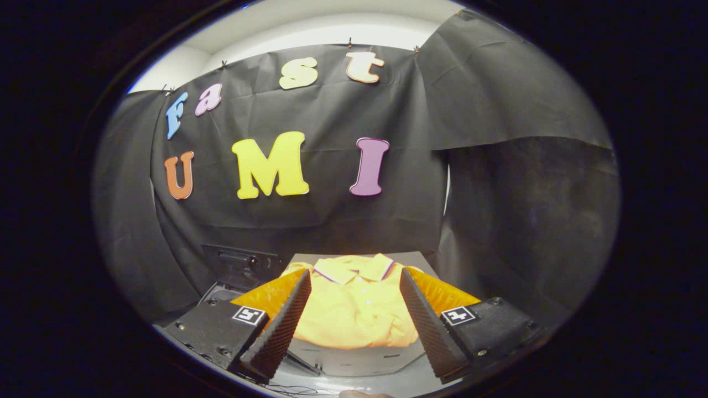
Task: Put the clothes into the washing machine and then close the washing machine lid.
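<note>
Gripper view, overall: a fisheye look forward along two fingers toward a flat grey surface (412,257) inside a booth hung with black cloth.

Gripper (354,290): its two fingers are spread wide apart and press on nothing.

Left finger (282,320): a dark ribbed pad faces inward, with an orange backing on its outer side; its black base carries a small black-and-white square marker.

Right finger (428,323): the mirror of the left, with a ribbed dark pad, an orange backing and a marker on its black base.

Shirt (354,307): a yellow polo shirt lies flat on the grey surface, seen in the gap between the two fingers and reaching just beyond their tips. Its collar, edged with a thin dark stripe, points away toward the booth wall; small white buttons run down the middle. Whether the fingertips touch the cloth, I cannot tell.

Dark panel (240,262): a black boxy part with a handle-like bar stands beyond the left finger, beside the grey surface and against the wall. What it belongs to cannot be told.

Booth wall (498,188): black cloth, hung in folds.
</note>
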Action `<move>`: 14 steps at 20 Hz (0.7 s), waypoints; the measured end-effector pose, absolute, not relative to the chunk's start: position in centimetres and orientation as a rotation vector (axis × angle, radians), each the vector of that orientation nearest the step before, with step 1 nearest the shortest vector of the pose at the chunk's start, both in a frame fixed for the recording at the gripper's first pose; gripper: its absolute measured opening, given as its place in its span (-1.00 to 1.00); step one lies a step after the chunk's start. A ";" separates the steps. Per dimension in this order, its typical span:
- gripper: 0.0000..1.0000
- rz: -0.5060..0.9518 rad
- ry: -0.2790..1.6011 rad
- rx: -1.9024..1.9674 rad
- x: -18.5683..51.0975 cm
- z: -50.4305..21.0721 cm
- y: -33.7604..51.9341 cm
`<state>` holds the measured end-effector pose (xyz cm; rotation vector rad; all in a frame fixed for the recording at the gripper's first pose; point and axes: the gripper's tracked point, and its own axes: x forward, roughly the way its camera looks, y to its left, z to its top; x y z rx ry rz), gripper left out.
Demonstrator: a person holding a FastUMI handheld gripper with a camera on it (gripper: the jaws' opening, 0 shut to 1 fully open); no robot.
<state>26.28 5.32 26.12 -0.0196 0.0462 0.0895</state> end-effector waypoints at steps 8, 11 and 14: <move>1.00 0.086 0.223 -0.081 35.1 24.4 5.4; 1.00 0.094 0.316 -0.069 37.6 22.2 5.4; 1.00 0.091 0.406 -0.079 39.4 19.5 5.2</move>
